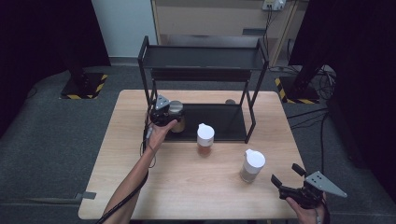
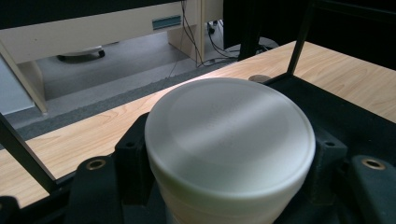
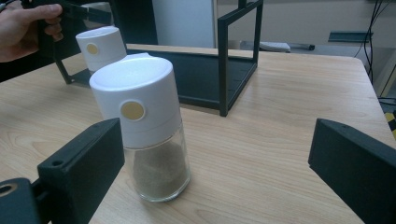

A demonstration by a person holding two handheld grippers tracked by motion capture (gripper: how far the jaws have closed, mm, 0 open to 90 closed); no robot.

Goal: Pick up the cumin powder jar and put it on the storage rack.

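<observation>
Left gripper (image 1: 169,113), centre-left of high view, fingers clamped on white-capped jar (image 2: 229,140). Jar sits over left end of black rack's lower shelf (image 1: 219,122).

Judged step: set jar on shelf. Keep it upright, lower until base rests flat, clear of rack's upright post (image 1: 145,79), then release.

Right gripper (image 1: 293,183), lower right, fingers spread wide, holding nothing; nearest jar (image 3: 142,126) stands on bench (image 1: 187,186) just ahead. Third jar (image 1: 205,139) at frame centre, just before the shelf.

The worktop (image 1: 196,177) looks like pale wood grain with a smooth, matt finish. The rack (image 1: 205,60) is black matt metal. Each shaker (image 3: 140,126) has a smooth white plastic cap over clear glossy glass. The fingers (image 3: 79,168) are black matt plastic.
</observation>
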